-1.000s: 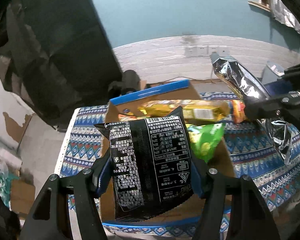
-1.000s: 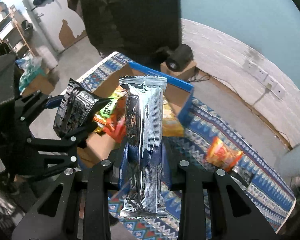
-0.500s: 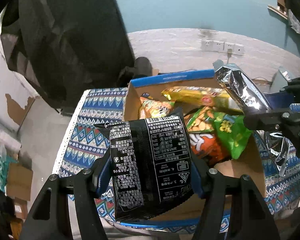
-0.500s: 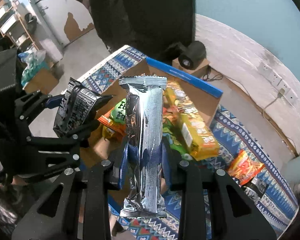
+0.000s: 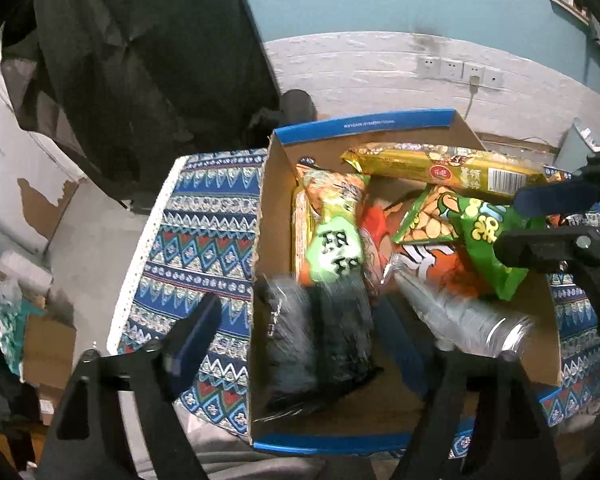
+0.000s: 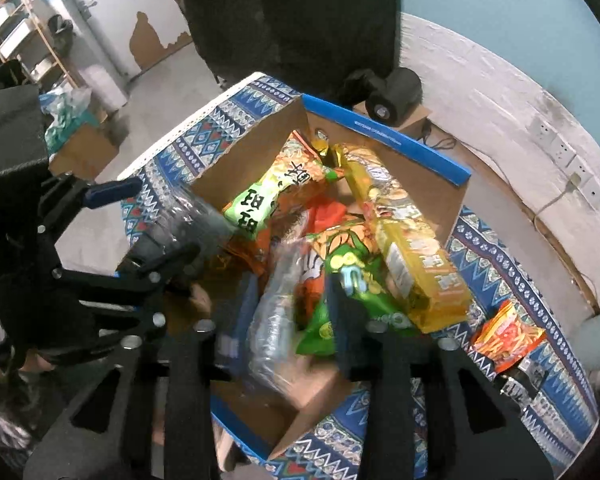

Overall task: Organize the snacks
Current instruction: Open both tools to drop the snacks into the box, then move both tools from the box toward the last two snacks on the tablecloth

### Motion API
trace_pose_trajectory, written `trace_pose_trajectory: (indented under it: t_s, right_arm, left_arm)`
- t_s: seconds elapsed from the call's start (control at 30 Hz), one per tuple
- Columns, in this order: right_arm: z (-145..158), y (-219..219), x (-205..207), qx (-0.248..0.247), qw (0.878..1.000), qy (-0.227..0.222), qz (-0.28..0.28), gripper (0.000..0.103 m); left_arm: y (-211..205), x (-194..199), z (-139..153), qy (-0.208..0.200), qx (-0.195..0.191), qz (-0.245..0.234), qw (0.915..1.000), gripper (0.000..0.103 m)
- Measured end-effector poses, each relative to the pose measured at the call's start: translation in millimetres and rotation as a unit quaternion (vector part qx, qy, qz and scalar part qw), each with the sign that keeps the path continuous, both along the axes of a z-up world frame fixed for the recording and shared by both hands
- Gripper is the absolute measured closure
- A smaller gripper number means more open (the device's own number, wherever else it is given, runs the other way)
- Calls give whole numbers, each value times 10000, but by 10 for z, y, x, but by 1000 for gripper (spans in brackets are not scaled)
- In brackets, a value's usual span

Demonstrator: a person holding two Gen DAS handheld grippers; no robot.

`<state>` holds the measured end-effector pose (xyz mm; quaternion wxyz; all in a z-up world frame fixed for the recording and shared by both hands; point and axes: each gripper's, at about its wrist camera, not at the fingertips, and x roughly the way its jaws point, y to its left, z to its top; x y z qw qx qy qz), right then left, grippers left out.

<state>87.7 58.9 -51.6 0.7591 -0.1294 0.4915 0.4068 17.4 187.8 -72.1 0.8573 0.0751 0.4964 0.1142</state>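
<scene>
1. Fingers of the left gripper stand wide apart and have just been opening. The black packet is between them, blurred and no longer pinched, over the near left corner of the cardboard box. The right gripper has also just been opening. Its jaws are only partly apart, with the silver packet loose and blurred between them, near the middle of the box.
2. Cardboard box: it sits on the patterned cloth and is already crowded at its far side. Both grippers hang low over the near wall. A careless withdrawal could catch that wall and drag or tip the box.
3. Black packet: it lies close to the left wall. If it lands on edge, it may lean over the rim and slide out onto the cloth.
4. Silver packet: the narrow jaw opening leaves little clearance. A pad could snag the foil and lift the packet out again as the gripper backs away. It may also settle on the green packet, leaving a loose, untidy pile.
5. Orange packet: it lies on the cloth to the right, well apart from the box, and could be overlooked, leaving the task unfinished.
</scene>
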Motion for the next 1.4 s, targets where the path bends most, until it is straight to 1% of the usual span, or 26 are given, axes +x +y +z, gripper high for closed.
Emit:
trace_pose_trajectory:
  t_s: [0.1,0.17,0.23,0.43,0.57,0.73,1.23,1.33,1.4]
  right_arm:
    - [44,-60,18,39,10000,-26,-63,58]
    - [83,-111,18,54,9999,-69,-114,56]
    - [118,-167,10,56,9998,-112,-137,48]
    - [192,-352,-18,36,9996,-213,-200,42]
    - [201,-502,-22,19,9994,-202,-270,41]
    - [226,-747,-8,0,9989,-226,-414,39]
    - [272,-1509,-39,13,9961,-298,-830,38]
    - [270,-1680,-36,12,9950,-299,-950,38]
    - [272,-1783,-24,11,9943,-295,-1026,38]
  left_arm:
    - [-58,3,63,-60,47,-84,9999,16]
    - [-106,-3,89,-114,31,-158,9998,16]
    - [-157,-4,94,-114,32,-216,9997,16]
    - [-367,-25,143,-143,76,-473,9988,16]
    - [-530,-38,207,-206,75,-658,9976,16]
    - [-756,-37,242,-227,172,-905,9955,16]
    - [-1415,-47,299,-229,340,-1525,9874,16]
    - [-1537,-28,302,-185,302,-1610,9863,16]
    - [-1620,-10,311,-135,161,-1678,9856,16]
